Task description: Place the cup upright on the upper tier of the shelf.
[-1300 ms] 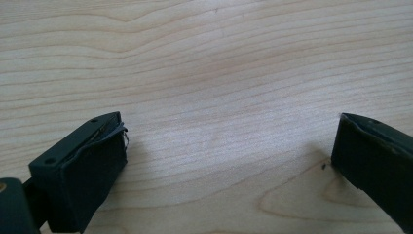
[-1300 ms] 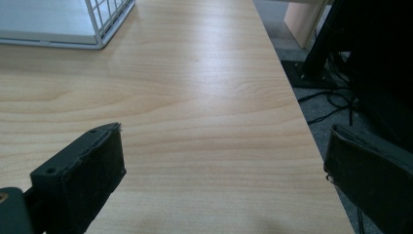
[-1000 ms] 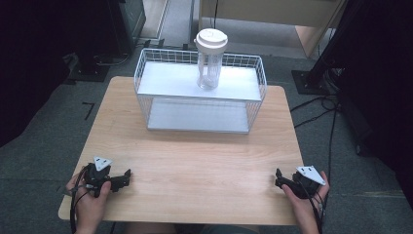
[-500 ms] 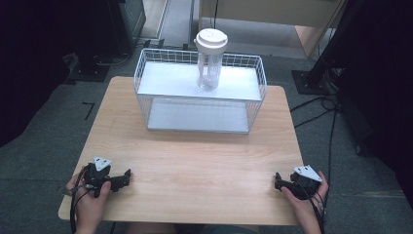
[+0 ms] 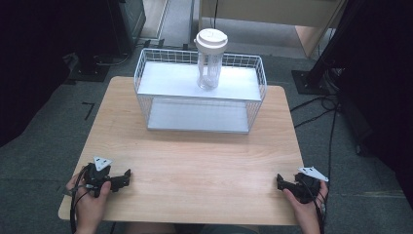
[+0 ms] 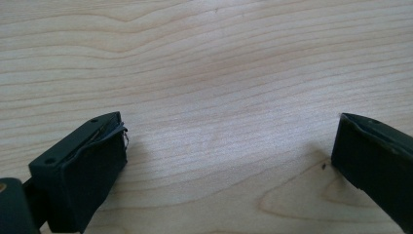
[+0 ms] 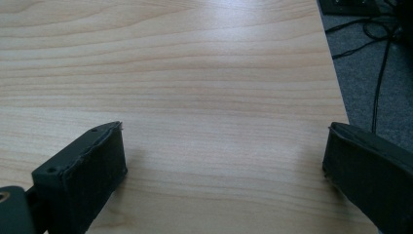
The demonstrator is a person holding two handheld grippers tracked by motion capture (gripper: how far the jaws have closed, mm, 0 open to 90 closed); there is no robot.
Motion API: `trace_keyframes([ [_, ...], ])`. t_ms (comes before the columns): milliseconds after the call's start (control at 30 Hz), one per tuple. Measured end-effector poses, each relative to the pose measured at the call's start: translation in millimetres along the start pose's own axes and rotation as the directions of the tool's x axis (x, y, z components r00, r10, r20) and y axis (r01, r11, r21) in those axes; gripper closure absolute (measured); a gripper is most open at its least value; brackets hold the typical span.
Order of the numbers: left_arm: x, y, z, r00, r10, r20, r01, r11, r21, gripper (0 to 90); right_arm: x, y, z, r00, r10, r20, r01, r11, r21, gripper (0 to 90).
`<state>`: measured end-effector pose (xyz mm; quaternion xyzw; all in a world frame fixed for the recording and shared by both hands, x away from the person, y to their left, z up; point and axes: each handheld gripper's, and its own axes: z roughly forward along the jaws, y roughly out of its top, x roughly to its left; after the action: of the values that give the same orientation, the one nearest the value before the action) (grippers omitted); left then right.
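Pale wooden table [image 5: 195, 161] carries white wire basket [image 5: 146, 105] at far side; clear plastic tumbler with cream lid [image 5: 210, 58] stands upright on basket's upper shelf, long axis vertical, lid up. Left gripper [image 5: 125, 178] rests at near left corner, jaws spread, empty, pointing right. Right gripper [image 5: 279, 181] at near right corner, jaws spread, empty, pointing left. Both well apart from tumbler.

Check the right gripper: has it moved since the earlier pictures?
Yes, slightly: the right gripper has crept toward the table's near edge.
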<state>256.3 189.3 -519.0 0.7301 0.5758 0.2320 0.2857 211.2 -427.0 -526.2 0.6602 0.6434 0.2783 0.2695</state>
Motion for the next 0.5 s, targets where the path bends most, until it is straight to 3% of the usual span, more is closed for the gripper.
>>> trace_keyframes([
  [500,-0.1,-0.1,0.0,1.0,0.0,-0.001,0.0,1.0,-0.001,0.0,0.2,0.1,0.1,0.9999,-0.006,-0.009,0.006,1.0,0.001,1.8],
])
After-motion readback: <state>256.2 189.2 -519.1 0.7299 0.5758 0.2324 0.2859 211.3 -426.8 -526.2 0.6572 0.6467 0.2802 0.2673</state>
